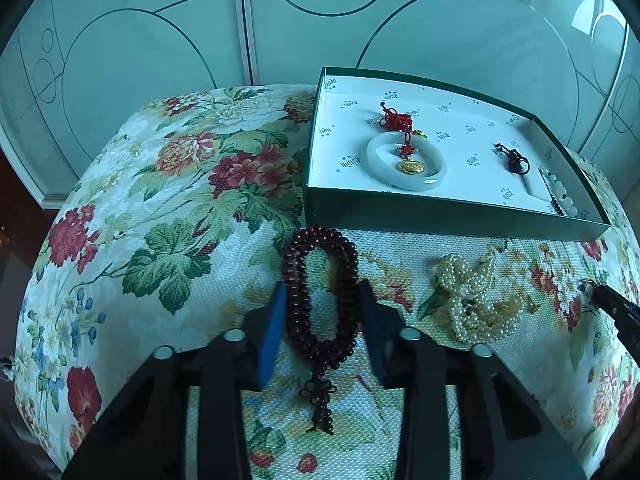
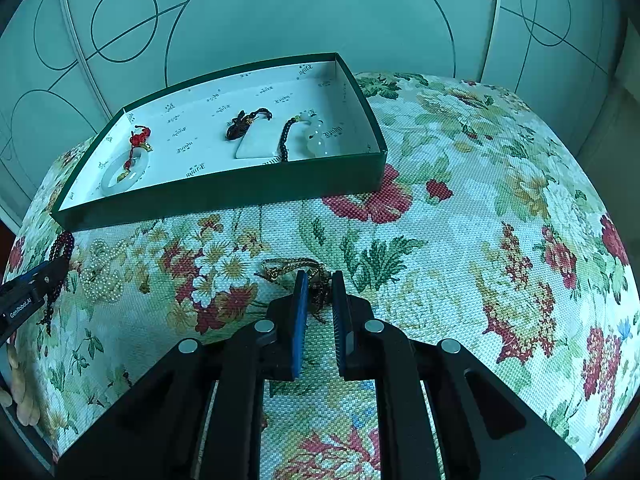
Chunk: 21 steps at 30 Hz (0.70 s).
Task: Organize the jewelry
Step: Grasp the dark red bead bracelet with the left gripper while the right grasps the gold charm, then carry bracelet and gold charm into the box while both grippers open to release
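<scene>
A dark red bead bracelet [image 1: 320, 296] with a knotted tassel lies on the floral cloth. My left gripper [image 1: 322, 292] is open, its fingers on either side of the bracelet loop. A pearl bead piece [image 1: 476, 300] lies to its right. My right gripper [image 2: 320, 284] is narrowly open around a gold chain with a dark tassel [image 2: 296, 270] on the cloth. The green box [image 1: 440, 216] holds a white jade bangle with a red knot and gold charm [image 1: 404, 160], a dark-corded pendant [image 2: 256, 136] and a pale bead strand [image 2: 314, 136].
The floral cushion [image 2: 480, 220] is rounded and drops off at its edges. A pale green wardrobe with curved line patterns [image 1: 160, 40] stands right behind. The box [image 2: 220, 188] sits at the cushion's far edge. The left gripper shows at the far left of the right wrist view [image 2: 28, 292].
</scene>
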Motion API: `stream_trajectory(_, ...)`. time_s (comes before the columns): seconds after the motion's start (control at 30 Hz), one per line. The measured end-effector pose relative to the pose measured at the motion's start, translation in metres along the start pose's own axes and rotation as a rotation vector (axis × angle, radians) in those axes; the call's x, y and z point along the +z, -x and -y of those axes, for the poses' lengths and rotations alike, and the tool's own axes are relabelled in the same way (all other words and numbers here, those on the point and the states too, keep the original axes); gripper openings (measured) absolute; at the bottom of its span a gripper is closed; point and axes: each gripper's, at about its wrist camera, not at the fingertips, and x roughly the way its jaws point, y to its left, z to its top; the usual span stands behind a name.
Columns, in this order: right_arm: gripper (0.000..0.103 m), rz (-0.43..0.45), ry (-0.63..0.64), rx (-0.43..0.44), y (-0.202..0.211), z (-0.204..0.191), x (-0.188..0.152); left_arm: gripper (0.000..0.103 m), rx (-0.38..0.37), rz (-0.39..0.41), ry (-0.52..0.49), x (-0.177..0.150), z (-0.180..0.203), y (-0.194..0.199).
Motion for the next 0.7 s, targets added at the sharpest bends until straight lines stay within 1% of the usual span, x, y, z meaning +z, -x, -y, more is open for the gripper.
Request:
stream_trajectory(0.07,0.012,0.001,-0.002,0.001,0.0,-0.001,0.0,0.017,-0.001,0.002,-0.003,0.0,-0.002,0.001)
stream_trajectory(0.13,0.012,0.004,-0.008,0.005,0.001,-0.001,0.001,0.015,-0.017,0.002,0.004,0.0,-0.004,0.003)
stream_trajectory(0.17,0.011,0.005,-0.011,0.007,0.001,-0.001,0.001,0.011,-0.019,0.004,0.003,0.0,-0.005,0.004)
stream_trajectory(0.37,0.011,0.031,-0.019,0.021,0.011,-0.002,0.006,0.011,-0.045,0.018,0.011,0.003,-0.006,0.013)
stream_trajectory(0.7,0.011,0.092,-0.024,0.054,0.034,-0.005,0.017,0.011,-0.074,0.075,0.019,0.015,-0.007,0.038)
